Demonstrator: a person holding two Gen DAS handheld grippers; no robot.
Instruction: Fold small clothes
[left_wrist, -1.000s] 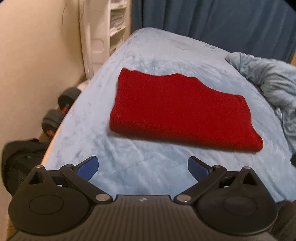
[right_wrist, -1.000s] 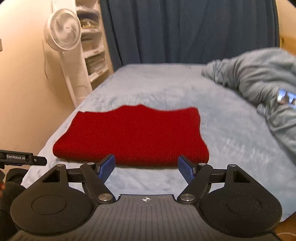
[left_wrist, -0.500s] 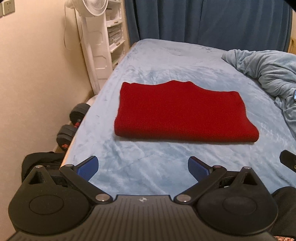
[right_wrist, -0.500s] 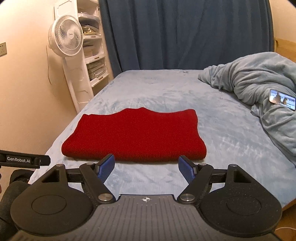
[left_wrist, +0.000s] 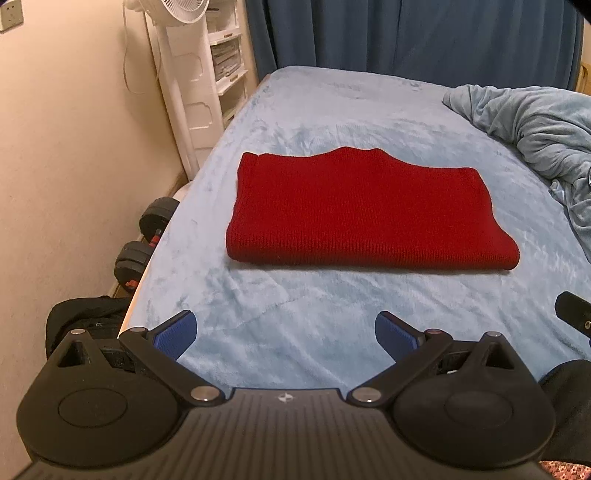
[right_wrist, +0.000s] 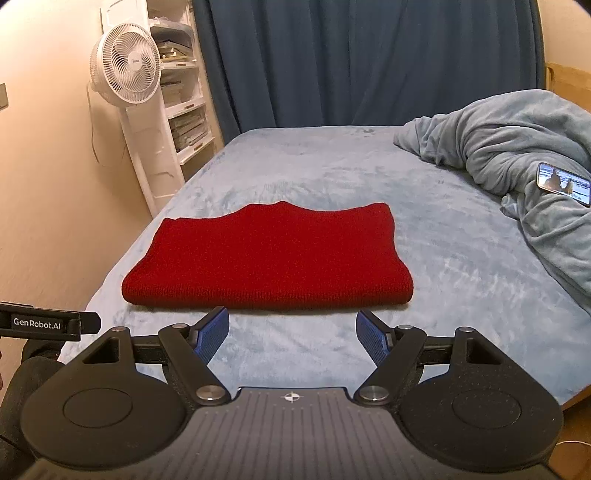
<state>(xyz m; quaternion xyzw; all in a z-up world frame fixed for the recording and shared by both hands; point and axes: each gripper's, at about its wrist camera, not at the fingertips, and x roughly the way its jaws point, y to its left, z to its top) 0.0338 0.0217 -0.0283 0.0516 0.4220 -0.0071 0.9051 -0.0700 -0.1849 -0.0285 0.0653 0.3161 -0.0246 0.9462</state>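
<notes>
Red knit sweater (left_wrist: 364, 210) (right_wrist: 273, 260): folded into a flat, roughly rectangular stack, lying on the light blue bed (left_wrist: 369, 110) (right_wrist: 332, 155). Rounded fold runs along the near edge; far edge is wavy, rising to a low hump near its middle. Sits toward the bed's left side, close to that edge. Ribbed knit texture visible, surface smooth, corners fairly squared.

Bare bed (right_wrist: 461, 258) around sweater (right_wrist: 273, 258); bunched blanket (right_wrist: 517, 147) (right side)
</notes>
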